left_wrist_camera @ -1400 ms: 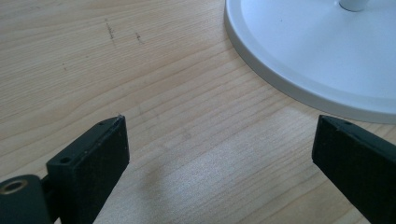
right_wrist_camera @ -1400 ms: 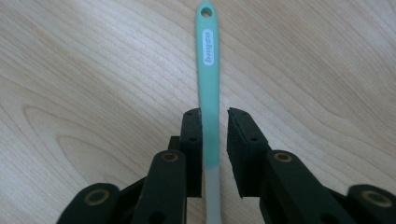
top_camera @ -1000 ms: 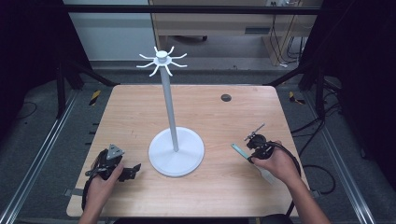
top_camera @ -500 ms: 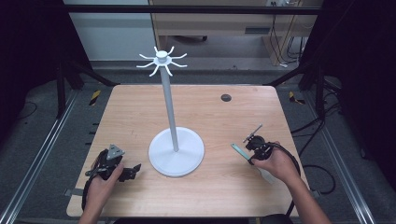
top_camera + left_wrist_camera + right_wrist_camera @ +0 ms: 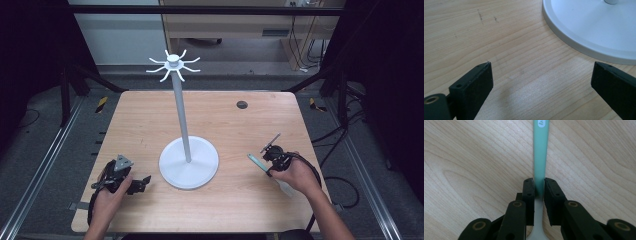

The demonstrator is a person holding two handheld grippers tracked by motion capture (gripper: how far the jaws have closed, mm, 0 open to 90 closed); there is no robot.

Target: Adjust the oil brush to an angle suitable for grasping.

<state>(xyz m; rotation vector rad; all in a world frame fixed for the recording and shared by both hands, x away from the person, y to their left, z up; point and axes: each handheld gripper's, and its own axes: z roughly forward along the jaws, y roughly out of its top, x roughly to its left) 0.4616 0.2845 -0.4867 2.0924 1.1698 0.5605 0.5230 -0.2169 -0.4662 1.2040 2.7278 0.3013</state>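
A white stand [image 5: 181,115] with a ring of hooks on top rises from a round base [image 5: 189,162] in the middle of the wooden table. My left gripper [image 5: 142,182] rests on the table just left of that base, open and empty; its own view [image 5: 541,82] has the base's rim [image 5: 594,32] ahead on the right. To the right of the base, my right gripper [image 5: 270,167] is shut on a flat teal-and-white utensil [image 5: 254,161] lying on the table. In the right gripper view the jaws [image 5: 539,187] pinch the teal handle [image 5: 540,152] where it turns white.
A small dark round grommet [image 5: 242,104] sits in the table [image 5: 140,125] at the back right. Metal rails run along the floor on both sides of the table, with cables beyond the right edge.
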